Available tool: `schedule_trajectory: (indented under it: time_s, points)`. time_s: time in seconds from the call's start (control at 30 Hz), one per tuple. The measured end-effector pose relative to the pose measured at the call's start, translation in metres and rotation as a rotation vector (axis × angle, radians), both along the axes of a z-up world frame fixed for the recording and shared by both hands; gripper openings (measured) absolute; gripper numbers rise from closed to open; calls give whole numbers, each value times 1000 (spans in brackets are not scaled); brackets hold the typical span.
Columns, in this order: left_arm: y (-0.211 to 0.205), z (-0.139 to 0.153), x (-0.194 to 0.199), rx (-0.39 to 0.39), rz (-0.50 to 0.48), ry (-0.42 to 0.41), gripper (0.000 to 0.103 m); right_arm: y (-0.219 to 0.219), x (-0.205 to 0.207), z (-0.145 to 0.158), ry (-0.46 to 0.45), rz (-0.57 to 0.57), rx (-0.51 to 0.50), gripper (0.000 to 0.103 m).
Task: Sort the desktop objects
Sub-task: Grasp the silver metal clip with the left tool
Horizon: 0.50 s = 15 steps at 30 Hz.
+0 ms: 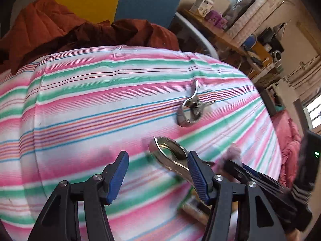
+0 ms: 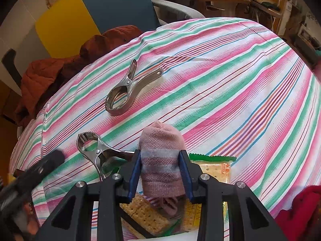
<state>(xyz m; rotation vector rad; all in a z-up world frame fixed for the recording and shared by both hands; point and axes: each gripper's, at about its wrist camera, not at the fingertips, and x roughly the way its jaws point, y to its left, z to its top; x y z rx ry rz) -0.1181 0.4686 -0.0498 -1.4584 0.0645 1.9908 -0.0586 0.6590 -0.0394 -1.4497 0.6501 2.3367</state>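
The right gripper [image 2: 160,168], low in the right wrist frame, has its jaws clamped on a rolled pink sock [image 2: 161,156] above some cracker packets [image 2: 212,168]. The left gripper [image 1: 158,172] hangs empty, jaws apart, beside the near metal clamp [image 1: 172,156]. A 2nd clamp [image 2: 128,90] lies at centre on the striped cloth [image 2: 230,80]. Sorting looks barely begun: 2 clamps and the crackers remain.

Pink/green/white striped cloth [image 2: 230,76], pink-grey banded sock [image 2: 161,160], silver clamps [image 2: 128,90].

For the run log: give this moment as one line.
right gripper: shut on sock | left gripper: open, empty | clamps: on tablecloth
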Motion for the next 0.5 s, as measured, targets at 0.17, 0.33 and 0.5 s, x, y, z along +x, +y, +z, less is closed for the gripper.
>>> schedule_trajectory:
  time_s: [0.17,0.33,0.5]
  points:
    - [6,-29,-12,-46,8,-61,61,1,2,0,4,-5,-13,38]
    - [5,-25,1,-79,-56,34,59,0,0,-1,1,9,-7,38]
    - [-13,-25,27,-196,-159,208,35,0,-2,-1,6,18,-13,38]
